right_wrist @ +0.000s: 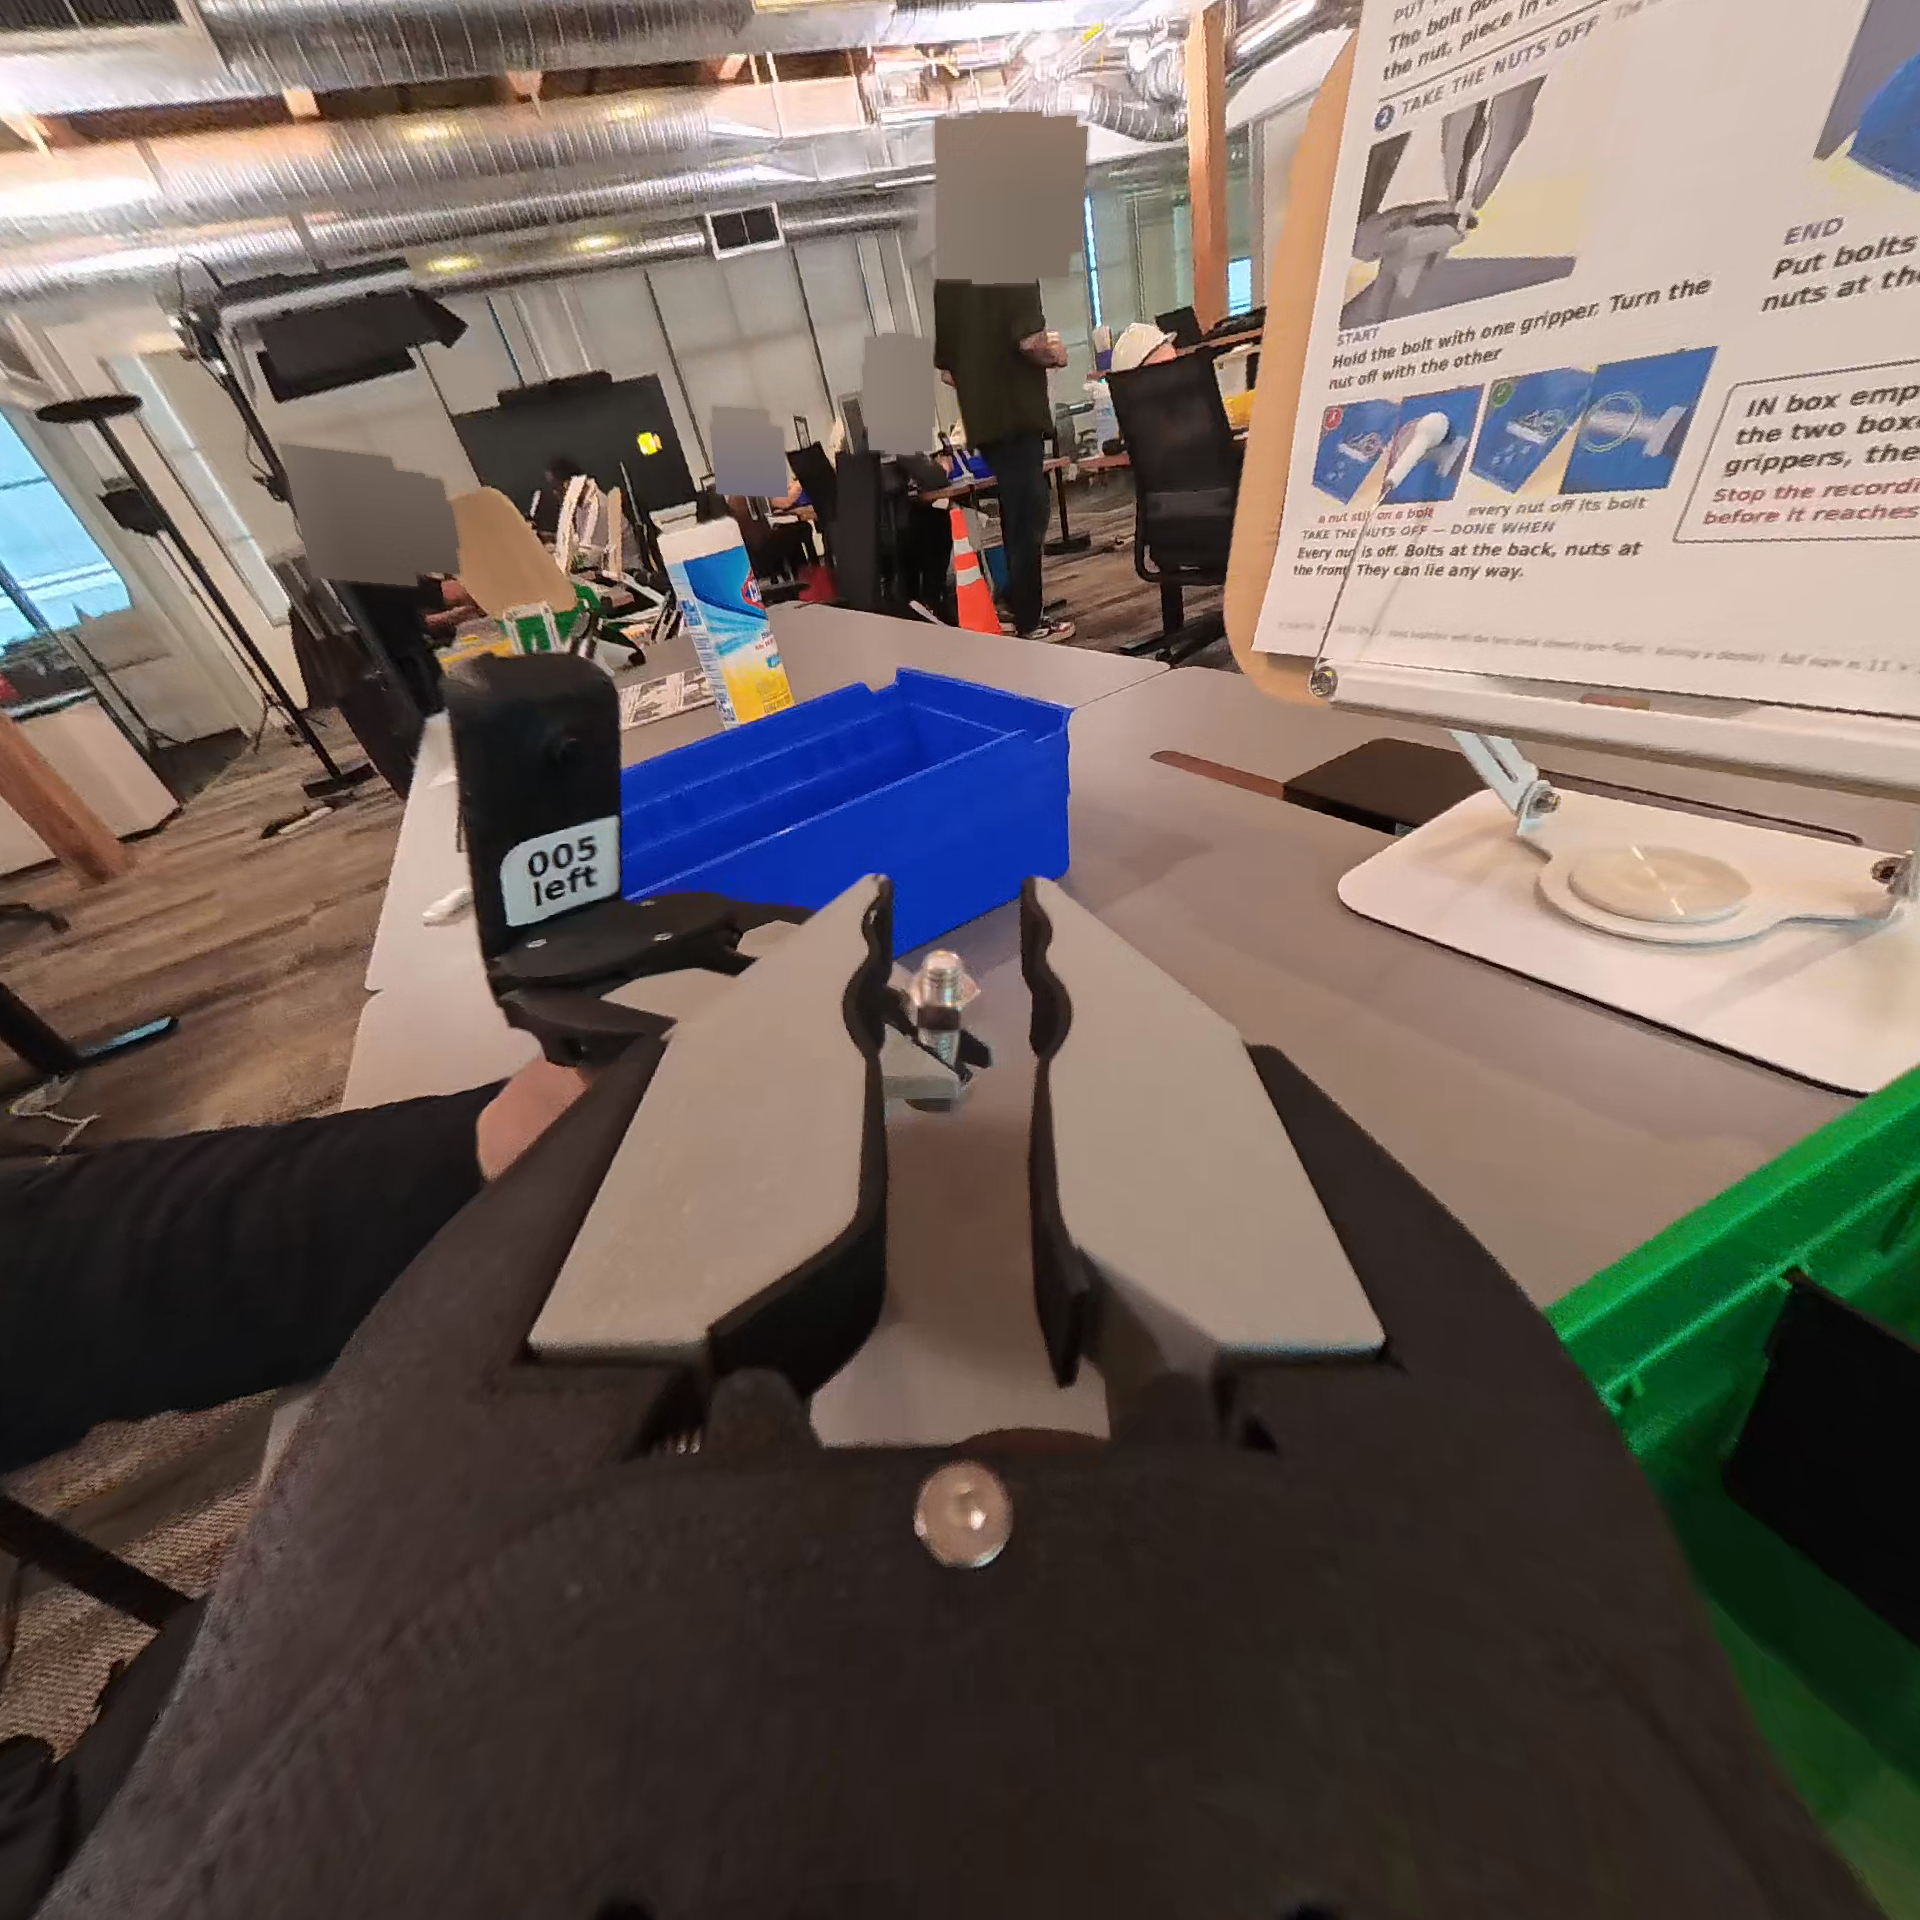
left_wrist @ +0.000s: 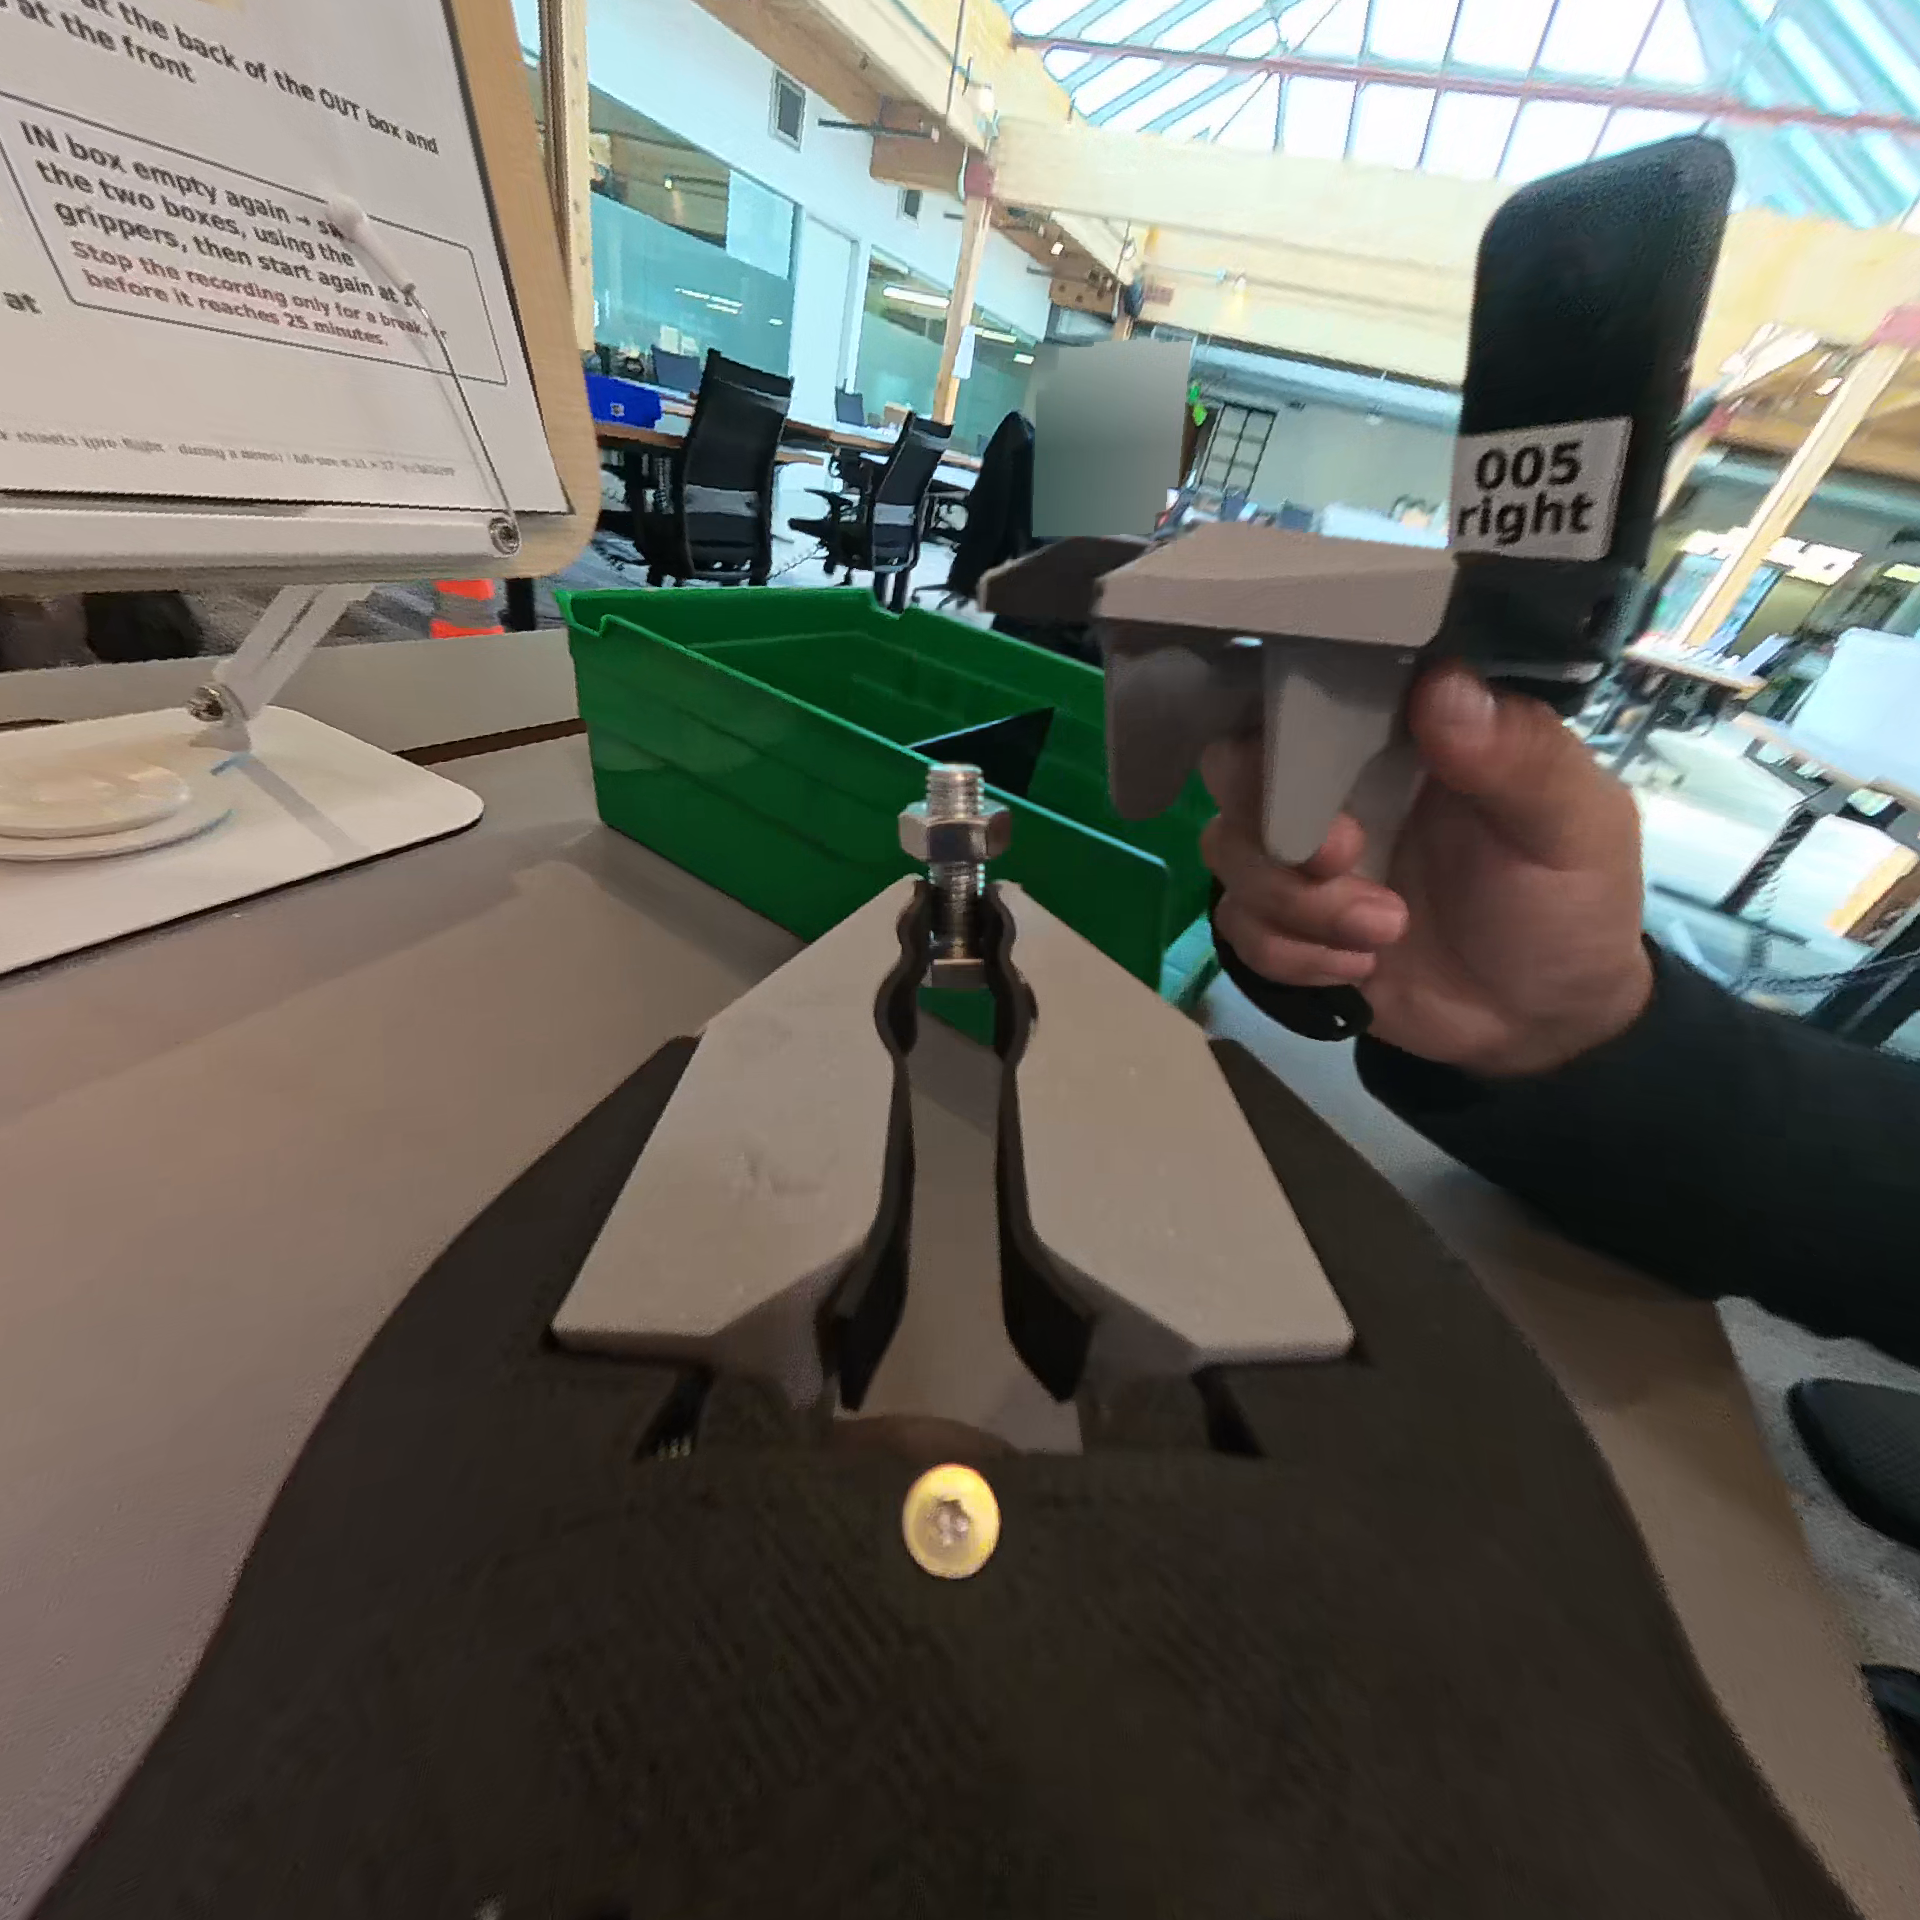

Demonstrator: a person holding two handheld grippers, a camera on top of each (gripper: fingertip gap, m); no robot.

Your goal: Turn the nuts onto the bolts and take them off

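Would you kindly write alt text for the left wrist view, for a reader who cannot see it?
The left tool is shut on an upright bolt with a nut threaded near its top, above a grey table. A hand holds the right tool, raised over a green bin; an instruction sheet on a white stand sits left.

Seen close from the left gripper, facing right toward the green bin; from the right gripper, facing left toward the blue bin. Shared by both: bolt, grey table.
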